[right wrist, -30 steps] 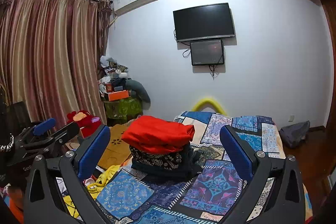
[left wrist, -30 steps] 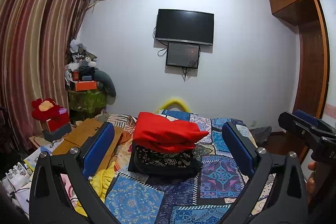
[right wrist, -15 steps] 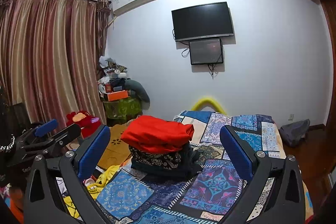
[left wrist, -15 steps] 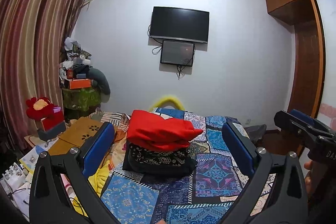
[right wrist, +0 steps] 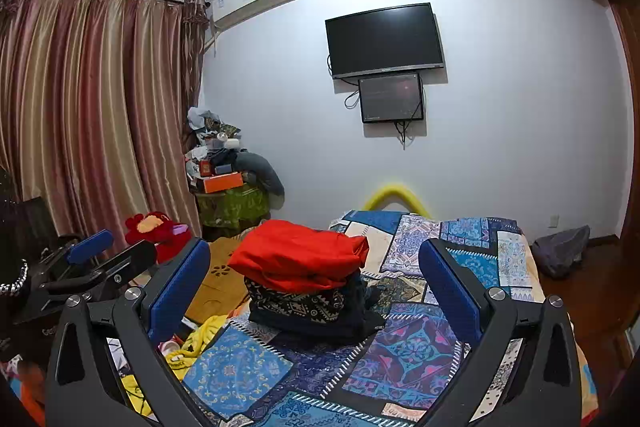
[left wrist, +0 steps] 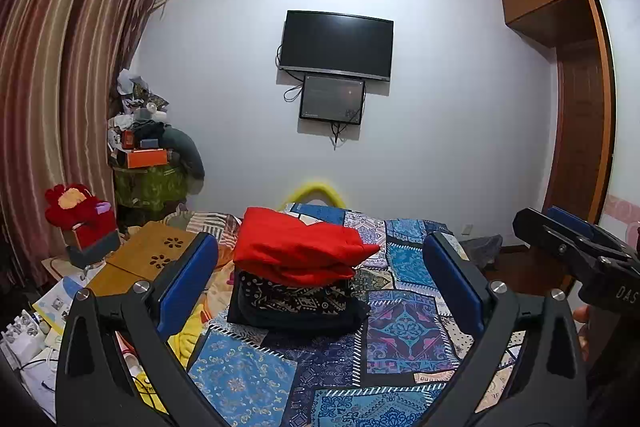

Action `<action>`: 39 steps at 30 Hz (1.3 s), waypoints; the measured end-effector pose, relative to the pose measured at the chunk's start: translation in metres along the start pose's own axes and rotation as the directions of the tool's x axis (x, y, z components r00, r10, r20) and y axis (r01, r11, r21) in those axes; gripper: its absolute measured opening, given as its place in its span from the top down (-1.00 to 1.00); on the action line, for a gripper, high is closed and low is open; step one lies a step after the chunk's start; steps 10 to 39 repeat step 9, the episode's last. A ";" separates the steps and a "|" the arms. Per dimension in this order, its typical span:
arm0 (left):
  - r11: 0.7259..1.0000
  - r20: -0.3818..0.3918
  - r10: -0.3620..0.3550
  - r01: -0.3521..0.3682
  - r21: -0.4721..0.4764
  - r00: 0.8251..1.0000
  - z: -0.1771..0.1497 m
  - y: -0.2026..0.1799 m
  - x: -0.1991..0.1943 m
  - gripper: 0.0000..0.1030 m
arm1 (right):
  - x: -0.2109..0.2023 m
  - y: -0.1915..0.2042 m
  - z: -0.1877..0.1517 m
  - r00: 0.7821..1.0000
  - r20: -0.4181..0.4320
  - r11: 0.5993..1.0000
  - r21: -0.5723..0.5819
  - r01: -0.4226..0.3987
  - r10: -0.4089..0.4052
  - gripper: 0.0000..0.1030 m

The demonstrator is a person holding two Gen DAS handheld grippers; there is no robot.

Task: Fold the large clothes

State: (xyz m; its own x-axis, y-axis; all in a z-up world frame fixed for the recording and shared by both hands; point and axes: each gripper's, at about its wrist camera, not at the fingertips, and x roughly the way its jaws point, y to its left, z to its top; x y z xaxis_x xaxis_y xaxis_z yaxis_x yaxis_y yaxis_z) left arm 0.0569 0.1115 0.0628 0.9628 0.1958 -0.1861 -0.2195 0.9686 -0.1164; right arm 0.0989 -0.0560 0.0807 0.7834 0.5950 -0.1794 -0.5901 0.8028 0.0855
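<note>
A folded red garment (left wrist: 296, 251) (right wrist: 300, 257) lies on top of a stack with a black patterned garment (left wrist: 292, 297) (right wrist: 300, 301) and dark clothes beneath, in the middle of the patchwork bed cover (left wrist: 404, 323) (right wrist: 412, 343). My left gripper (left wrist: 320, 267) is open, held above the bed short of the stack, with nothing between its blue pads. My right gripper (right wrist: 314, 269) is open too, empty, and also short of the stack. The right gripper (left wrist: 576, 247) shows at the right edge of the left wrist view; the left gripper (right wrist: 100, 259) shows at the left of the right wrist view.
A yellow garment (left wrist: 188, 331) (right wrist: 200, 339) lies at the bed's left edge beside a wooden lap table (left wrist: 144, 255). A cluttered stand (left wrist: 148, 167), a red plush toy (left wrist: 76, 207) and curtains (right wrist: 80, 115) fill the left. A dark bag (right wrist: 560, 247) sits on the floor at right.
Both views have drifted slightly; the left wrist view has shifted so the stack and television sit a little further left and lower. Both grippers stay open and empty.
</note>
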 end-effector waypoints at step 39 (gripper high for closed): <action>1.000 -0.005 0.015 -0.015 -0.006 1.000 -0.001 0.006 0.002 -0.99 | 0.006 0.005 0.000 1.000 -0.007 1.000 0.006 0.003 -0.003 -1.00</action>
